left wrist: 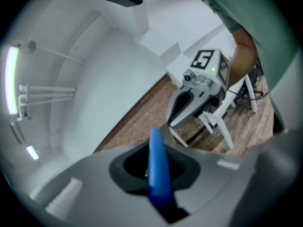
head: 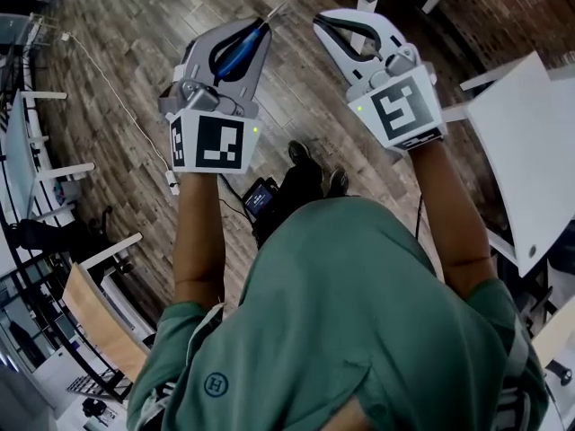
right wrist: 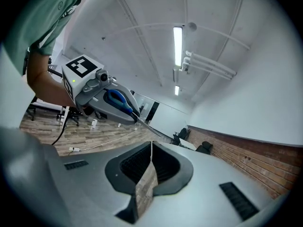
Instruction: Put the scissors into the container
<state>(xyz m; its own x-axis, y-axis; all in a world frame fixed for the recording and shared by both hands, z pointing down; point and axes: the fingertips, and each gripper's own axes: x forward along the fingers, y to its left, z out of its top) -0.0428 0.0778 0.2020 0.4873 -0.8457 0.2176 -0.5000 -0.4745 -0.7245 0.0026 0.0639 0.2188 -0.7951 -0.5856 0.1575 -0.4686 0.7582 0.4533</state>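
The scissors point(head: 239, 48) have a blue handle, and their metal blades stick out past the jaw tips. My left gripper point(head: 260, 30) is shut on that handle and held up in front of me, over the floor. The blue handle point(left wrist: 157, 167) stands between the left jaws in the left gripper view. In the right gripper view the left gripper point(right wrist: 97, 94) carries the scissors point(right wrist: 121, 103). My right gripper point(head: 324, 22) is held beside it, jaws together, with nothing in them point(right wrist: 151, 161). No container shows in any view.
Below me lies a wooden plank floor point(head: 135, 52) with a white cable point(head: 108, 83) across it. A white table point(head: 526, 142) stands at the right. Desks and chairs point(head: 54, 169) line the left. A dark device point(head: 262, 197) lies on the floor near my feet.
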